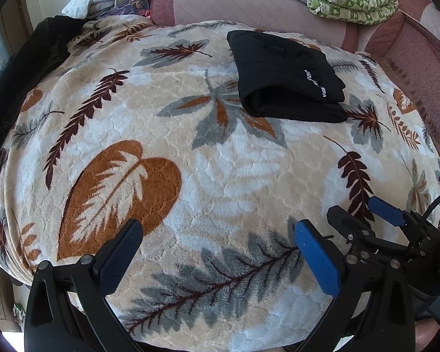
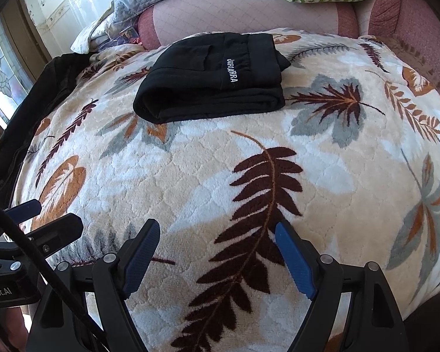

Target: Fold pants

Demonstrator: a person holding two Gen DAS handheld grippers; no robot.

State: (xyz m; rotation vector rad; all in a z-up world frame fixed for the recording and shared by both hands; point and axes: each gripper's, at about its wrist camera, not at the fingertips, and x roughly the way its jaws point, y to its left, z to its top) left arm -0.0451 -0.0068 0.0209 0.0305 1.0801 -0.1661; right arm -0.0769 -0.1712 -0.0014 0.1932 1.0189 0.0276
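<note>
Both hand-held grippers (image 1: 217, 228) (image 2: 217, 228) agape, empty, well short of folded pants (image 2: 211, 79).

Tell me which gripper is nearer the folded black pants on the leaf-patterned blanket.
Right, though only slightly. The right gripper sits below the folded black pants; the left gripper sits farther off to their lower left.

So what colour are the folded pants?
Black with white lettering, clearest in the right wrist view.
</note>
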